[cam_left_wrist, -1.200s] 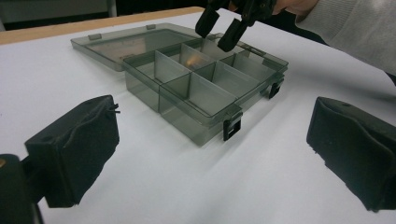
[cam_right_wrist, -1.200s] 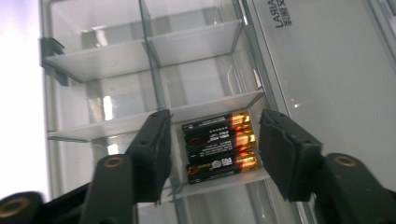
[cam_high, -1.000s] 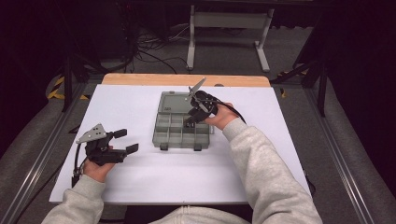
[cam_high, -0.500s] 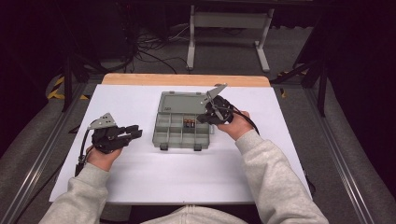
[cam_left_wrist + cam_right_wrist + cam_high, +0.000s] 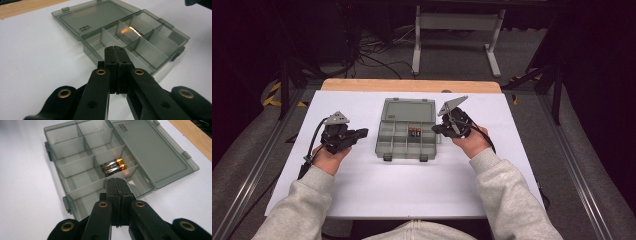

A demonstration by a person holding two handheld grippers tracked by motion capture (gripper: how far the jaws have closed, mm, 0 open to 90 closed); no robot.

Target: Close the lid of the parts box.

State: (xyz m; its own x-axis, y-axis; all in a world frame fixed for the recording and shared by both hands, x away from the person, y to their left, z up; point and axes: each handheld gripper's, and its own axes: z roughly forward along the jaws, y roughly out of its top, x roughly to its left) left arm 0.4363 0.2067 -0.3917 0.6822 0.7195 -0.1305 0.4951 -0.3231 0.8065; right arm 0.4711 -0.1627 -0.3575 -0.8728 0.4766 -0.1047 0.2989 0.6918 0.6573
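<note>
A grey see-through compartment box (image 5: pixel 404 145) lies open at the middle of the white table, its lid (image 5: pixel 408 110) flat toward the far side. Two batteries (image 5: pixel 113 167) lie side by side in one middle compartment, also visible as batteries (image 5: pixel 414 132) from above. My left gripper (image 5: pixel 362 133) hovers just left of the box, jaws pressed together with nothing between them; the left gripper (image 5: pixel 115 51) points at the box's near-left corner. My right gripper (image 5: pixel 438 129) sits at the box's right edge, also shut and empty; the right gripper (image 5: pixel 116 183) ends just short of the batteries.
The white table top (image 5: pixel 402 200) ends in a wooden strip (image 5: pixel 412 85) at the far edge. A white metal stand (image 5: pixel 457 22) and cables lie on the floor beyond. Metal rails run along both sides of the table.
The right gripper has drawn back from over the box to its right edge. The left gripper has moved up and toward the box's left side.
</note>
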